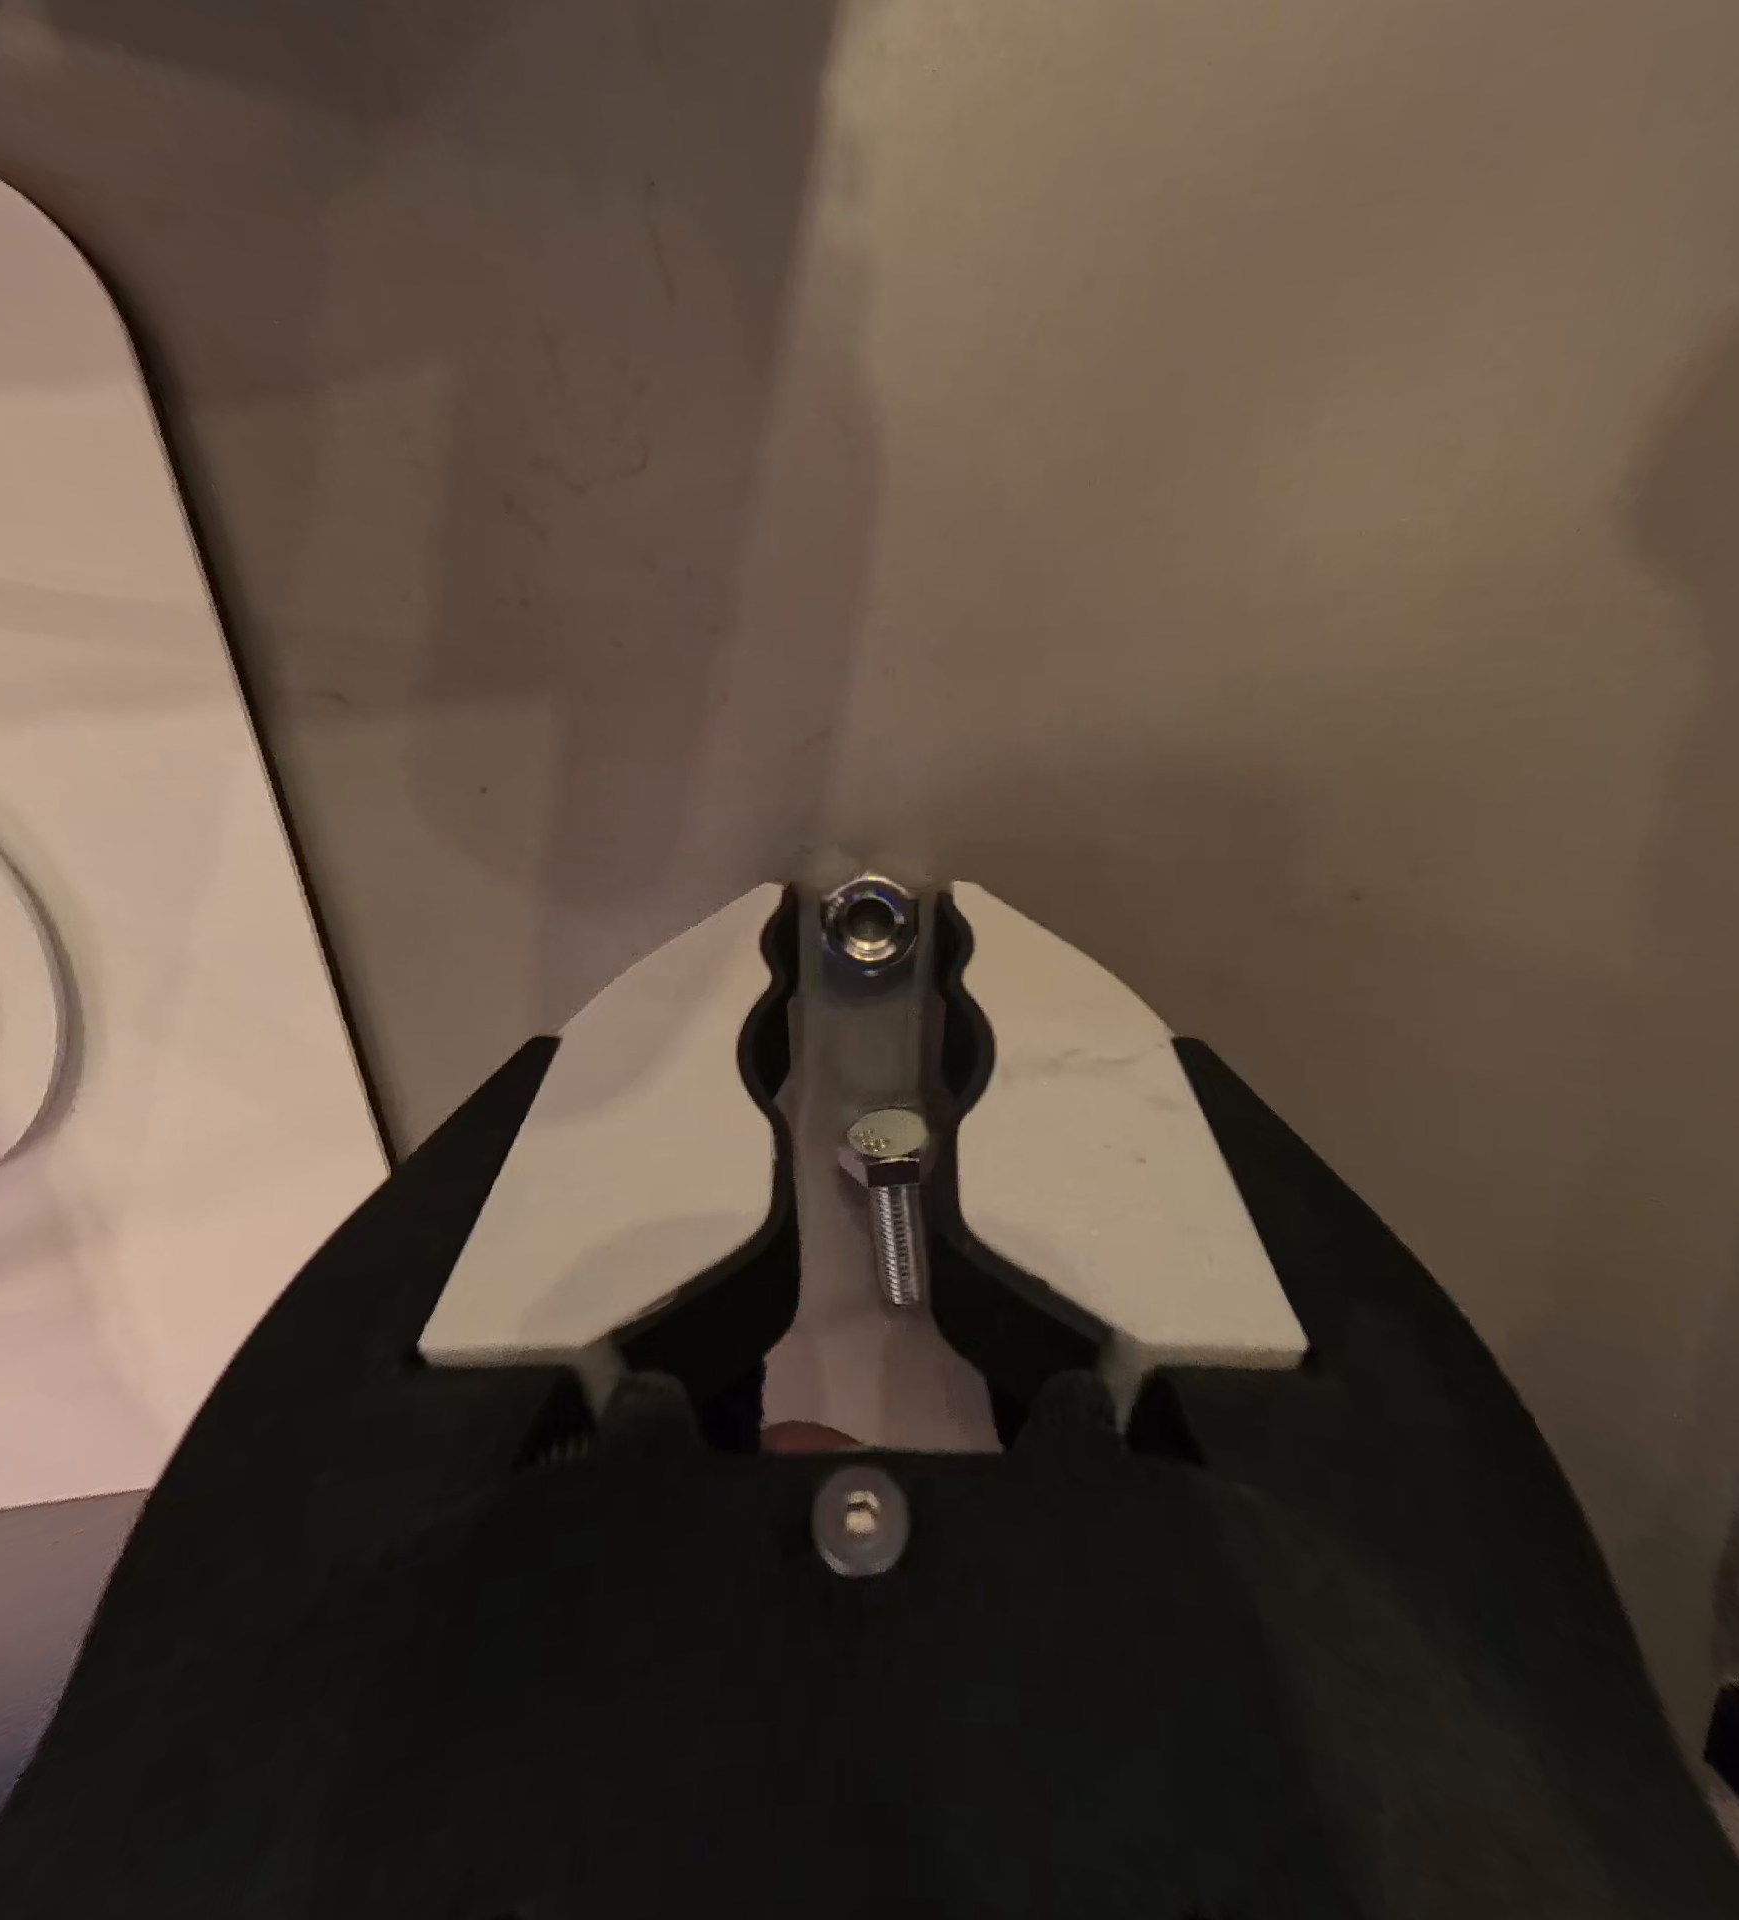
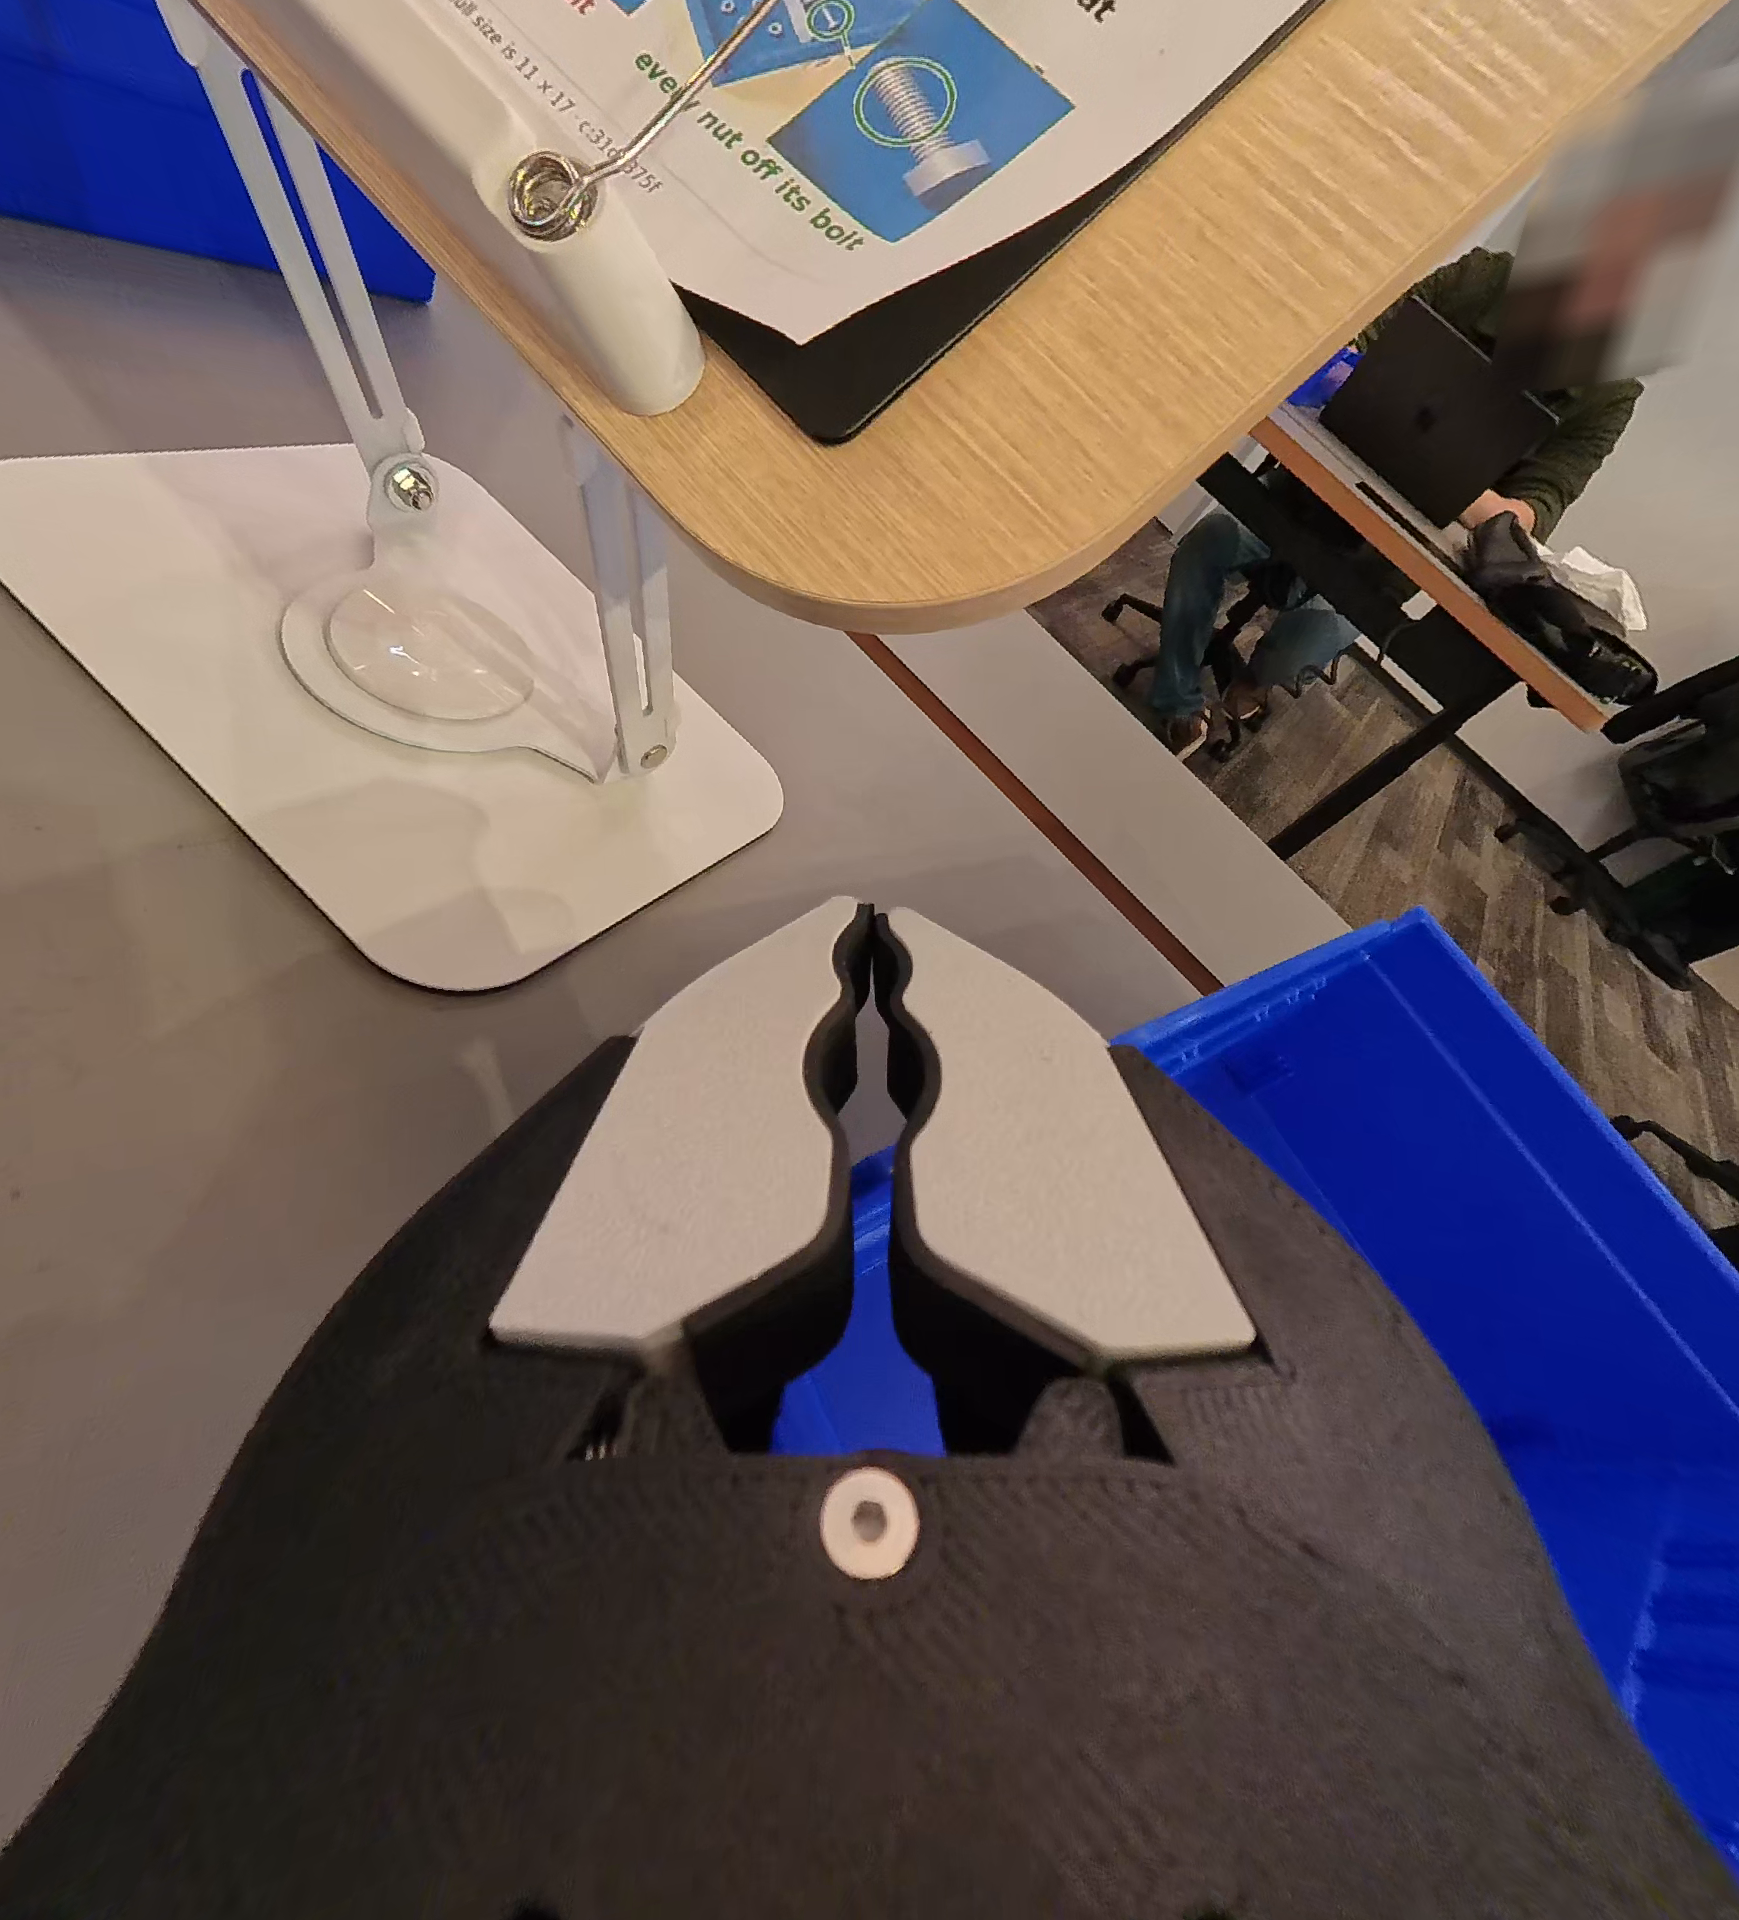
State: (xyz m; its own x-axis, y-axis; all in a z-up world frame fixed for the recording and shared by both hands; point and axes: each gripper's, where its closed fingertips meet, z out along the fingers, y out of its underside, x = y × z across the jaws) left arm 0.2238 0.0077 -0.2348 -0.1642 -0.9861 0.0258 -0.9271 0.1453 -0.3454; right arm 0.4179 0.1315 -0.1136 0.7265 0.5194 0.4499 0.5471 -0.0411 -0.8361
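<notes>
In the left wrist view my left gripper is open, low over the grey table. A silver hex nut sits between its fingertips, hole toward the camera, with a sliver of space on each side, so neither pad presses it. A silver hex bolt lies on the table farther back between the fingers, head toward the tips. In the right wrist view my right gripper is shut, tips touching with nothing between them. It hovers over the table by a blue bin.
A white stand base with a clear dome rests on the table and shows at the left wrist view's left edge. It carries a tilted wooden board holding a printed sheet. Another blue bin sits far left. A person sits at a distant desk. There is about 25 centimetres between the tips of the two grippers.
</notes>
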